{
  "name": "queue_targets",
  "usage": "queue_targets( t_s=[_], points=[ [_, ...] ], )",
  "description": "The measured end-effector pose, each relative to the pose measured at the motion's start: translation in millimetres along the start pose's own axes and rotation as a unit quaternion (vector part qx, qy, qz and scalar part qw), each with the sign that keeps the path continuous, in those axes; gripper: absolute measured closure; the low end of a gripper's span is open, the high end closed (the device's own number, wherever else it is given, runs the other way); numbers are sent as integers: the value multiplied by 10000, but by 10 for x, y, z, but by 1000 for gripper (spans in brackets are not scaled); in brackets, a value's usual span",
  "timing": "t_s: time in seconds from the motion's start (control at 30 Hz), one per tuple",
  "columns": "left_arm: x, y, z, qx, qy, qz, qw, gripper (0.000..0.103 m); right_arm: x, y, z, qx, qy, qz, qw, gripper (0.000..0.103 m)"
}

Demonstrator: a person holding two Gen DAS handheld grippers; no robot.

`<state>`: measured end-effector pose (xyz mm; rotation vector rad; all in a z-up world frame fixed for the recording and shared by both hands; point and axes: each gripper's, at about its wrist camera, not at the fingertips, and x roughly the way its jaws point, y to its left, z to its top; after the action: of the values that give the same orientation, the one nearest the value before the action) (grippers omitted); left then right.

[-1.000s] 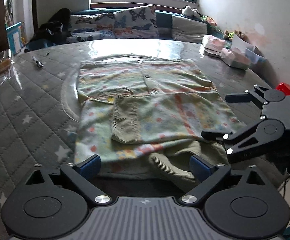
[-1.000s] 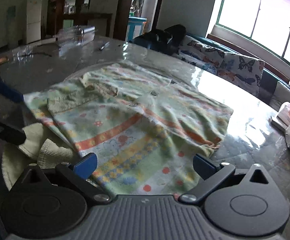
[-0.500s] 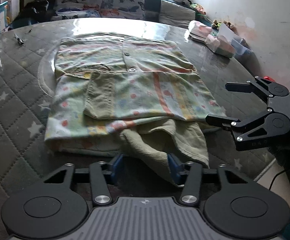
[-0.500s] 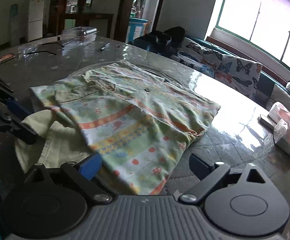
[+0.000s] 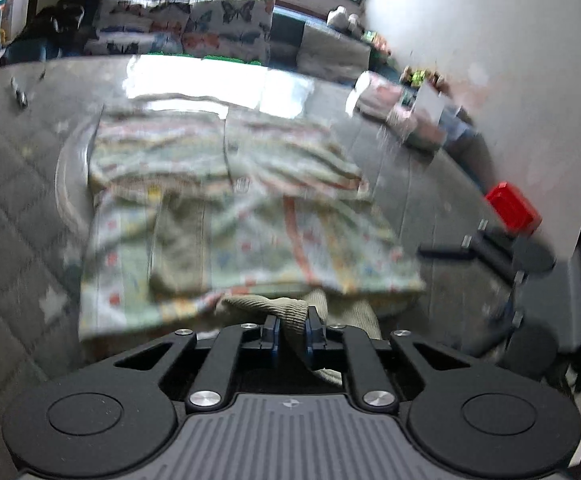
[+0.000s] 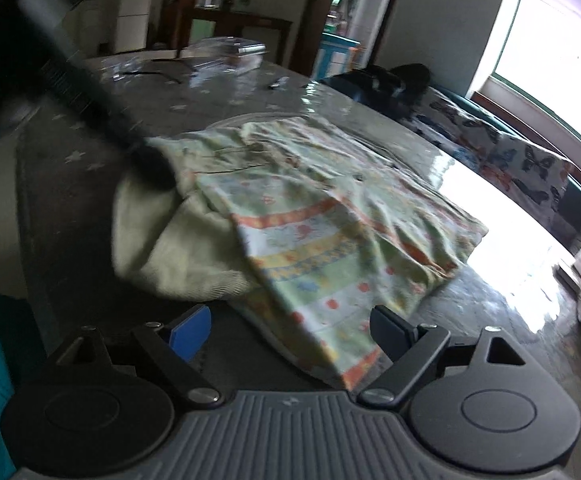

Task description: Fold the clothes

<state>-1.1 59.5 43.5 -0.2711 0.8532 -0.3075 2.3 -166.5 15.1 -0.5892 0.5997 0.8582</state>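
A pale green printed shirt point(image 5: 246, 216) lies partly folded on the grey quilted table point(image 5: 18, 216). A beige ribbed cuff point(image 5: 286, 312) sticks out from under its near edge. My left gripper point(image 5: 291, 334) is shut on that cuff at the near edge. In the right wrist view the shirt point(image 6: 330, 216) lies in front, with the beige part point(image 6: 178, 248) at its left. My right gripper point(image 6: 290, 328) is open, its fingers either side of the shirt's near corner point(image 6: 350, 364). It also shows at the right of the left wrist view point(image 5: 490, 280).
Pink and white boxes point(image 5: 402, 108) sit at the table's far right, with a red object point(image 5: 512, 208) at its right edge. Butterfly cushions point(image 5: 194, 24) line a bench under the window. A clear plastic box point(image 6: 226, 54) and small items lie on the far side.
My left gripper has closed on the beige cuff and pulled it a little toward me. My right gripper has moved closer to the shirt's corner and stays open.
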Motion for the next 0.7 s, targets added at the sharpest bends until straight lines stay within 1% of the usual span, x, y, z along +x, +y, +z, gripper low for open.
queue_targets(
  t_s=[0.1,0.2,0.23,0.27,0.3,0.33,0.37,0.43,0.47,0.5,0.57,0.6,0.63,0.67,0.7],
  points=[
    [30,57,171,-109,-105,-73,9999,92,54,51,50,-131,-40,106,9998,17],
    [96,127,292,-253,-112,-157,9995,92,143,59,120,-120,-98,181,9997,23],
    [123,151,322,-295,-101,-176,9994,92,179,55,149,-91,-121,215,9997,27],
    [151,174,349,-332,-91,-192,9992,92,217,50,180,-56,-143,251,9996,35],
    [179,192,366,-367,-80,-192,9991,92,248,44,206,-20,-162,300,9994,38],
    [205,216,382,-401,-62,-211,9990,92,274,36,230,16,-179,358,9992,45],
    [226,235,390,-420,-50,-236,9988,92,297,24,256,82,-187,427,9989,57],
    [230,261,382,-427,-48,-240,9988,91,341,-6,309,255,-191,581,9978,69],
    [230,274,377,-429,-49,-240,9988,90,352,-26,329,340,-199,633,9972,74],
    [201,281,361,-374,-79,-238,9990,90,355,-49,345,423,-212,669,9966,77],
    [122,296,324,-241,-147,-246,9993,81,351,-116,367,640,-248,734,9949,80],
    [72,301,296,-173,-193,-214,9994,71,346,-155,374,763,-266,758,9938,81],
    [20,306,266,-105,-242,-172,9995,57,340,-195,380,892,-283,777,9926,82],
    [-32,302,230,-5,-304,-40,9995,51,334,-235,386,1021,-300,796,9911,83],
    [-81,302,192,110,-372,94,9992,48,330,-265,389,1112,-315,813,9900,84]
  ],
)
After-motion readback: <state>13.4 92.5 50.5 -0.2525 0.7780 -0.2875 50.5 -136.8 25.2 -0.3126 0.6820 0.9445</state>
